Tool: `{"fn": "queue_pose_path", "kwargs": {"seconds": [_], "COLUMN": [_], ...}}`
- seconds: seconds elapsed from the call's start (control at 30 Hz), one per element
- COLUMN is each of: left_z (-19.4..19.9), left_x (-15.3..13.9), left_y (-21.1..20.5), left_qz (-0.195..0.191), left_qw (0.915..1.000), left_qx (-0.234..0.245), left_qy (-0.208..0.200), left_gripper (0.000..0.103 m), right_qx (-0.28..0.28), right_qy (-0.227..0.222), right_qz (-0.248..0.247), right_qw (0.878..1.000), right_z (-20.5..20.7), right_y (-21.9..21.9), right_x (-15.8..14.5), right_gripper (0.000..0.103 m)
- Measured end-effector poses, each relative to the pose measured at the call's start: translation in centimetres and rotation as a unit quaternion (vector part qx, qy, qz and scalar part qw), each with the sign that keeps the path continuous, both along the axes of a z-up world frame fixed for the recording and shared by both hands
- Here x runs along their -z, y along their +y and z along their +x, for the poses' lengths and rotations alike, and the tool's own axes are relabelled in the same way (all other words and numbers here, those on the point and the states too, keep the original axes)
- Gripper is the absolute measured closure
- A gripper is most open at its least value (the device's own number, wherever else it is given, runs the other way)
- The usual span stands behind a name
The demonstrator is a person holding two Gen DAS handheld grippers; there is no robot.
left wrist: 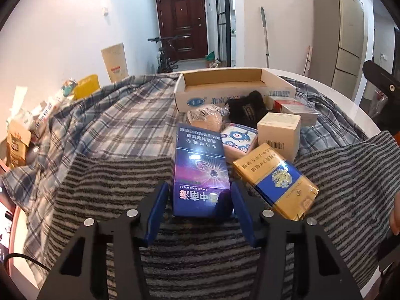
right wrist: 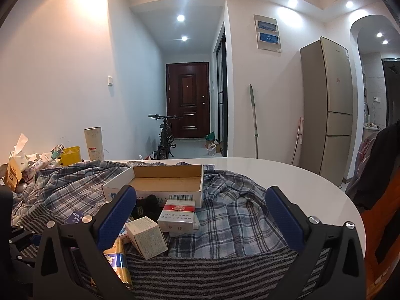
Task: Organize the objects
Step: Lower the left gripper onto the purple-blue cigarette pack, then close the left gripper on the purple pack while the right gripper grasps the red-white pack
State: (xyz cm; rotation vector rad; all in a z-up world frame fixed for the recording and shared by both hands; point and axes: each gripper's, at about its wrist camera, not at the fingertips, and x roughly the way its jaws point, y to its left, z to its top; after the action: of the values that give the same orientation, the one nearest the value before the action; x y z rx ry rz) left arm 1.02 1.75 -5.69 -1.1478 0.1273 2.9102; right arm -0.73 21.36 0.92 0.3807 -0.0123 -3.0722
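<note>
The left gripper (left wrist: 200, 210) sits lowest and closest in its own view, its blue pads on either side of the near end of the blue pack (left wrist: 200, 172). The pads stand just beside the pack's long edges with slivers of gap showing, so I cannot tell whether they are already pinching it or only framing it. The pack lies flat on the striped cloth (left wrist: 112, 175), its far end pointing toward the pile.

Just right of it lies the gold pack (left wrist: 275, 177), tilted, and behind that the cream box (left wrist: 278, 133), a patterned packet (left wrist: 238, 138), a wrapped bun (left wrist: 205, 120), a black pouch (left wrist: 247, 110) and the red-and-white pack (right wrist: 178, 216) — all crowded together in front of the tray (right wrist: 117, 186). The tray, an open cardboard one, rests on the plaid cloth (left wrist: 112, 115) at the far side of the pile, and its brown floor shows bare.

The right gripper (right wrist: 200, 215) hangs over the plaid cloth to the right of the pile, fingers spread wide with nothing between them.

As I judge it, the sorting has barely begun: nothing is in the tray, and every item waits outside it. The blue pack looks to be the first piece to go — the rest would follow one by one.
</note>
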Motion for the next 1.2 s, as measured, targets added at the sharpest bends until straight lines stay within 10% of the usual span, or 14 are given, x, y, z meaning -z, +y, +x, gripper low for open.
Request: {"fn": "queue_pose_path", "kwargs": {"seconds": [0.23, 0.73, 0.93, 1.2], "left_z": [-1.4, -2.4, -3.0, -3.5], "left_x": [-0.2, -0.5, -0.8, -0.6], "left_y": [1.0, 0.7, -1.1, 1.3], "left_qz": [-0.053, -0.086, -0.037, -0.088], "left_qw": [0.9985, 0.9962, 0.9990, 0.9961], "left_qx": [0.010, -0.003, -0.011, 0.010], "left_qy": [-0.005, -0.012, -0.022, -0.008], "left_gripper": [0.016, 0.019, 0.020, 0.020], "right_qx": [-0.006, -0.004, -0.007, -0.009], "right_qy": [-0.005, -0.012, -0.018, -0.023], "right_qz": [0.002, -0.013, -0.019, -0.022], "right_qw": [1.000, 1.000, 1.000, 0.999], "right_z": [-0.2, -0.5, -0.9, -1.1], "right_y": [-0.5, 0.7, 0.6, 0.8], "right_x": [0.3, 0.6, 0.7, 0.9], "right_gripper": [0.000, 0.000, 0.000, 0.000]}}
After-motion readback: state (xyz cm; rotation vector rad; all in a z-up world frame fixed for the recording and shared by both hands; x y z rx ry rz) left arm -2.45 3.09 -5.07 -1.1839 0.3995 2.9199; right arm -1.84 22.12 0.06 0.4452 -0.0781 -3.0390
